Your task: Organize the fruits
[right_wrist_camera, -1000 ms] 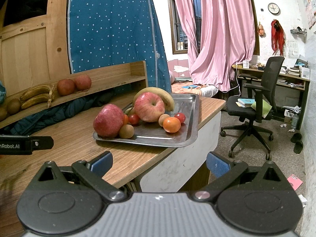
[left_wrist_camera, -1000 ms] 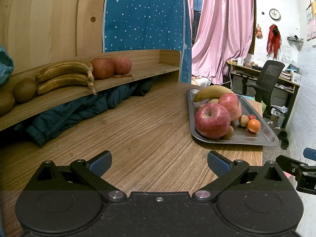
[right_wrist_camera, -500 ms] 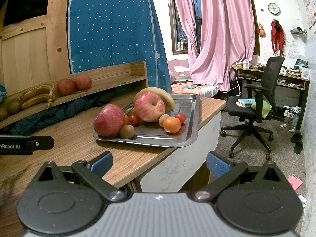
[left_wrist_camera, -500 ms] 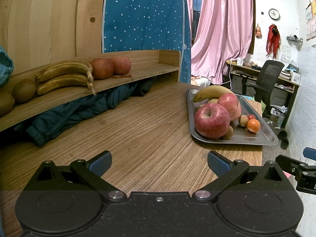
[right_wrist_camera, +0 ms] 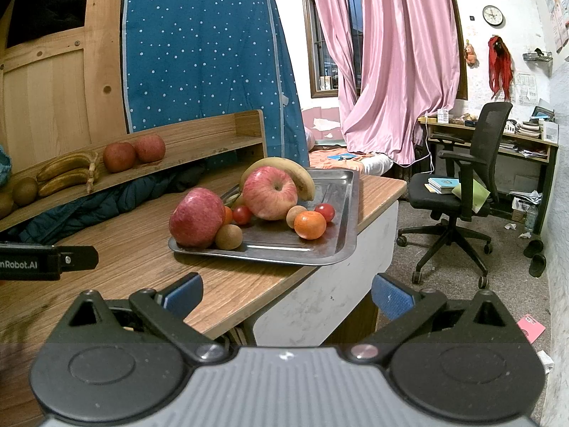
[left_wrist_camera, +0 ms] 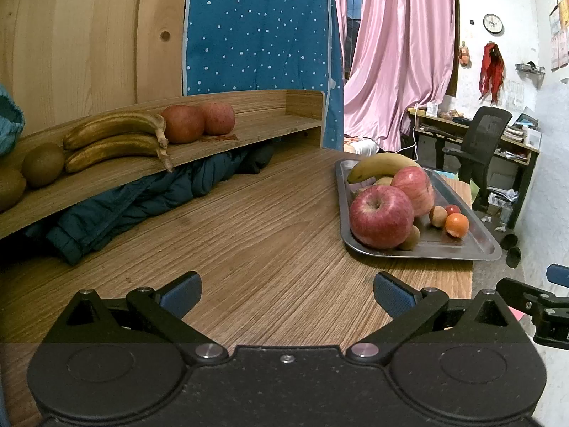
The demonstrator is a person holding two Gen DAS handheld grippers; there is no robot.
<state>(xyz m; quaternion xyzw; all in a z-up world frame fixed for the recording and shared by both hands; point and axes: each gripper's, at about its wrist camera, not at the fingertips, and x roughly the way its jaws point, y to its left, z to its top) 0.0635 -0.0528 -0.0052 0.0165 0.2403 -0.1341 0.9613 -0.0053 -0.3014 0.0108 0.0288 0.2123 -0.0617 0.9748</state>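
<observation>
A steel tray [right_wrist_camera: 341, 210] near the table's right end holds two red apples [right_wrist_camera: 196, 217], a banana [right_wrist_camera: 281, 167], a small orange [right_wrist_camera: 309, 225], cherry tomatoes [right_wrist_camera: 324, 211] and brown round fruits [right_wrist_camera: 228, 236]. On the wooden shelf [left_wrist_camera: 256, 131] at the left lie two bananas [left_wrist_camera: 113, 138], two apples [left_wrist_camera: 183, 124] and kiwis [left_wrist_camera: 42, 164]. My left gripper [left_wrist_camera: 286, 293] stands open above the tabletop, well short of the tray [left_wrist_camera: 476, 238]. Off the table's front corner, my right gripper [right_wrist_camera: 286, 293] is open and holds nothing.
A dark blue jacket [left_wrist_camera: 135, 199] is stuffed under the shelf. A black office chair [right_wrist_camera: 462, 185] and a cluttered desk [right_wrist_camera: 498, 135] stand at the right, with slippers on the floor. Pink curtains and a blue dotted cloth hang behind the wooden table [left_wrist_camera: 231, 242].
The left wrist view has shifted very slightly, so the tray sits a touch lower left. Both grippers stay open and no fruit has moved.
</observation>
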